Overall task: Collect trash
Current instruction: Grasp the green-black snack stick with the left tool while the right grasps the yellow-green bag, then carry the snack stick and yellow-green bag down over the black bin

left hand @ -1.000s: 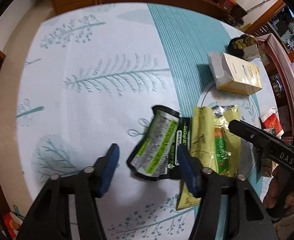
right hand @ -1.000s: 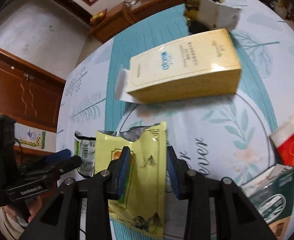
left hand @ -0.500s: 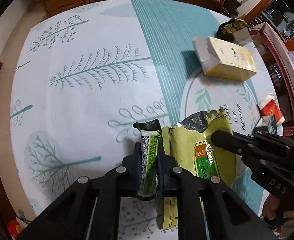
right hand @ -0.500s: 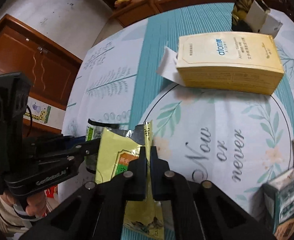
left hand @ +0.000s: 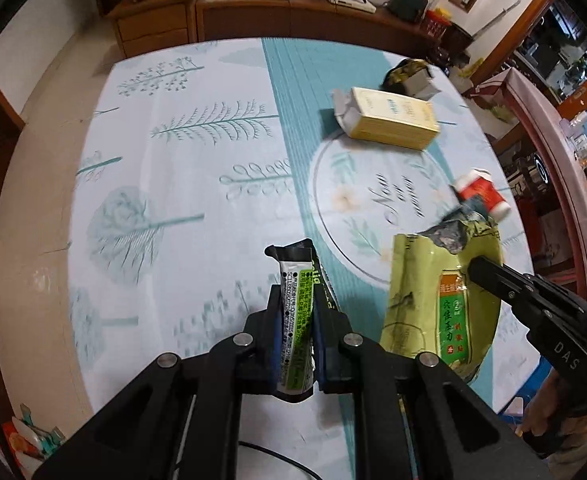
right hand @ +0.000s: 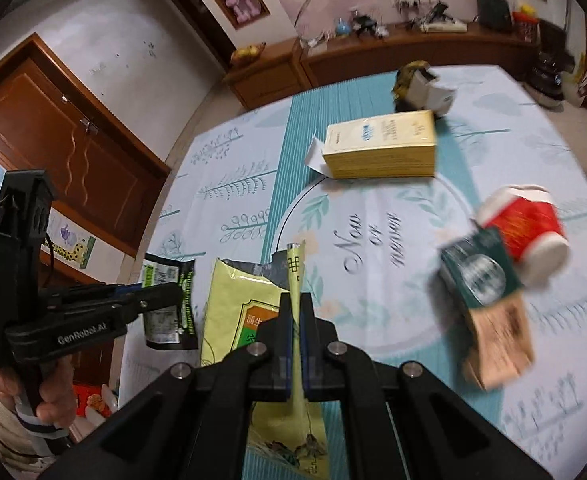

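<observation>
My left gripper [left hand: 298, 300] is shut on a black and green wrapper [left hand: 296, 320] and holds it above the table; it also shows in the right wrist view [right hand: 168, 304]. My right gripper [right hand: 296, 304] is shut on the edge of a torn yellow-green foil bag [right hand: 237, 312], also lifted; the bag shows in the left wrist view [left hand: 437, 300] with the right gripper [left hand: 473, 268] on it. A yellow carton [right hand: 381, 150], a red and white paper cup [right hand: 525, 228] and a green and brown box [right hand: 489, 300] lie on the table.
The round table wears a white and teal leaf-print cloth [left hand: 213, 168]. A dark crumpled bag with a grey box [left hand: 411, 78] lies at the far edge. Wooden cabinets [left hand: 293, 12] stand beyond the table. A wooden door [right hand: 65, 136] is at left.
Both grippers closed on their trash, the left on the wrapper, the right on the yellow bag, then lifted and pulled back from the table. The two items are now apart.
</observation>
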